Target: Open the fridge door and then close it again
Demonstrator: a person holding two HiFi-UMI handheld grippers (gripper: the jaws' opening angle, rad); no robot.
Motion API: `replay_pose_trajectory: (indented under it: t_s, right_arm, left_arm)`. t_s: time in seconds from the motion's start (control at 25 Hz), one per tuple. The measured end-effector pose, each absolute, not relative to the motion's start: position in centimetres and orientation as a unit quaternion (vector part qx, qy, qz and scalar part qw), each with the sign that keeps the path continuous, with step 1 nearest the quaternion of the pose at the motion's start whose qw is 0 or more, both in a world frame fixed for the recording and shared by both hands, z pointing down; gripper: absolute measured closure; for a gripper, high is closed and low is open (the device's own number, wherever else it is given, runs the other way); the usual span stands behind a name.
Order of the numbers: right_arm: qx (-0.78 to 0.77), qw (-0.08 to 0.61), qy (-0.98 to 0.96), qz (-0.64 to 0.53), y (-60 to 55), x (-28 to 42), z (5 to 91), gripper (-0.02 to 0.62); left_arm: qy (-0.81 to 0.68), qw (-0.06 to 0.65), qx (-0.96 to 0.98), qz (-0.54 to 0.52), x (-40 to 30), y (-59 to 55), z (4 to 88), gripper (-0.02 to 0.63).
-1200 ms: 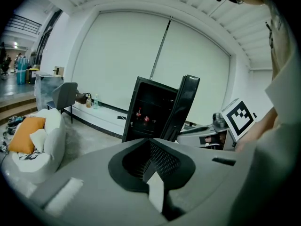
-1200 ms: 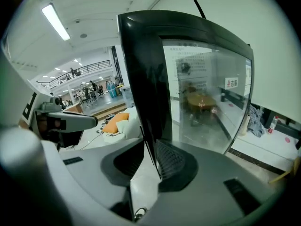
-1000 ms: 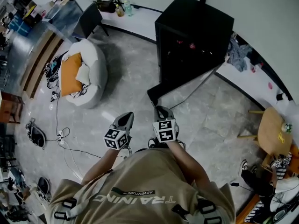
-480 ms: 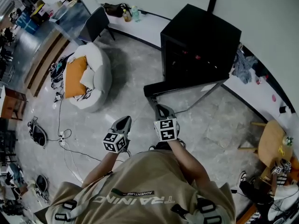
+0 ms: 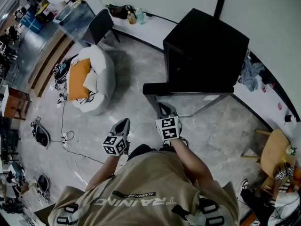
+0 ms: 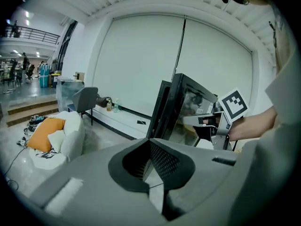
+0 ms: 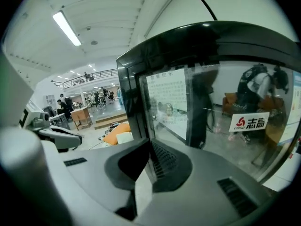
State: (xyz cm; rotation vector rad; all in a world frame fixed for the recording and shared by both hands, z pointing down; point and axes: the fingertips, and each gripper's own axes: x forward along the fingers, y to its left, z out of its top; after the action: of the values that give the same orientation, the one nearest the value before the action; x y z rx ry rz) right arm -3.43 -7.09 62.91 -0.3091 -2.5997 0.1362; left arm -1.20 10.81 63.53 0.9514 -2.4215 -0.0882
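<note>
Black glass-door fridge stands against the wall, straight ahead of the person. Its door hangs partly open, swung off the cabinet toward the person, with the free edge at the fridge's left side in the head view. The right gripper sits just in front of the door's outer face, close to that free edge and pointing slightly downward. Its own view is filled by the glass pane and the dark door frame, and a white sticker with a red logo shows on the glass. Its jaws are pressed together with nothing between them. Whether the tips touch the glass cannot be told. The left gripper is further from the fridge, beside the right one and to its left, clear of the door. Its jaws are likewise closed and empty. From the left gripper view the fridge shows at an angle ahead and to the right, the door leaning off the cabinet. Marker cubes face upward on both grippers. A white beanbag chair with an orange cushion lies on the floor well to the left of the fridge.
</note>
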Motion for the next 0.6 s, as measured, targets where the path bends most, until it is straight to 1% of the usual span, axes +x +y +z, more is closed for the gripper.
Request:
replay_pose_trajectory:
  t_s: [0.36,0.6]
  right_arm:
    - [-0.090,0.257,-0.961,0.045,-8.5,-7.0,62.6,0.583]
    - [-0.043,0.262,-0.963,0.045,-10.3,-9.0,62.9,0.588]
  left_arm:
    - [-0.892,0.268,0.360,-0.043,-5.8,10.5,63.9,0.606]
    - [-0.877,0.262,0.400,-0.029,-10.5,10.4,63.7,0.606]
